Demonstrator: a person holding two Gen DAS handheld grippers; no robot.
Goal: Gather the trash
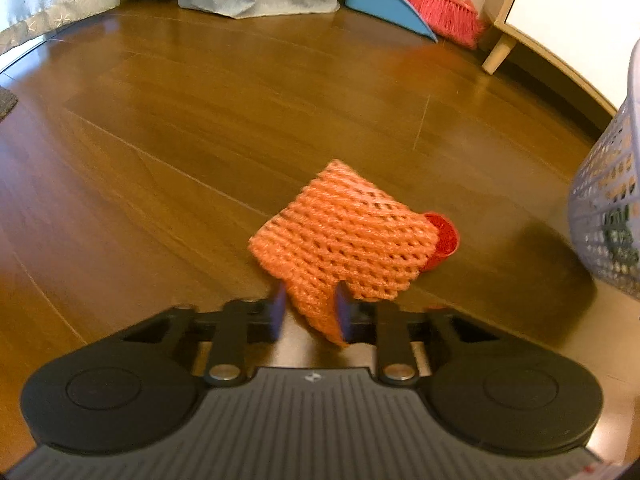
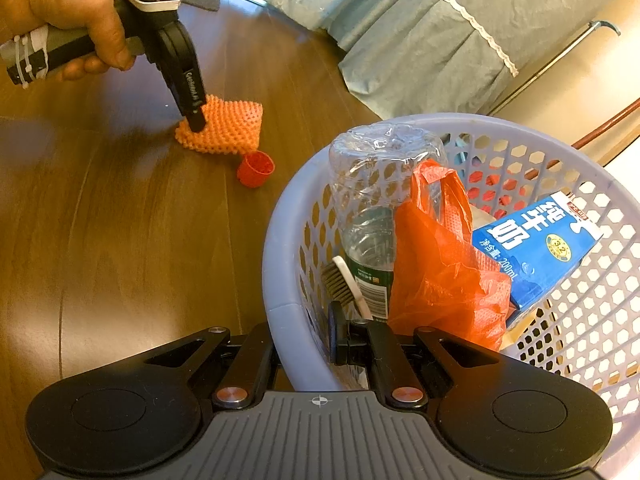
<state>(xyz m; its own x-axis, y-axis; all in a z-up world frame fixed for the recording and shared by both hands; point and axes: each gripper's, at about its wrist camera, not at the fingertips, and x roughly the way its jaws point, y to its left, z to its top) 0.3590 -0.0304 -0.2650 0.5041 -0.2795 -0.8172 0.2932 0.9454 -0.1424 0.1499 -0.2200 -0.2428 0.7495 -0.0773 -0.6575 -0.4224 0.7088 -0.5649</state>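
Note:
An orange foam net (image 1: 344, 232) hangs just above the wooden floor, and my left gripper (image 1: 311, 304) is shut on its near corner. Behind the net, a red cap (image 1: 445, 237) lies on the floor. In the right wrist view a hand holds the left gripper (image 2: 196, 120) over the net (image 2: 234, 124), and the cap (image 2: 256, 168) lies beside it. My right gripper (image 2: 304, 340) is shut on the near rim of the lilac basket (image 2: 276, 240), one finger inside the wall and one outside. The basket holds a clear bottle (image 2: 372, 184), an orange bag (image 2: 436, 264), a blue milk carton (image 2: 540, 248) and a brush (image 2: 344, 280).
The basket (image 1: 608, 208) stands to the right of the net. A red broom (image 1: 440, 4) and a blue dustpan (image 1: 384, 0) lean at the far wall, next to a white cabinet (image 1: 560, 20) on legs. Blue-grey curtains (image 2: 420, 32) hang down to the floor.

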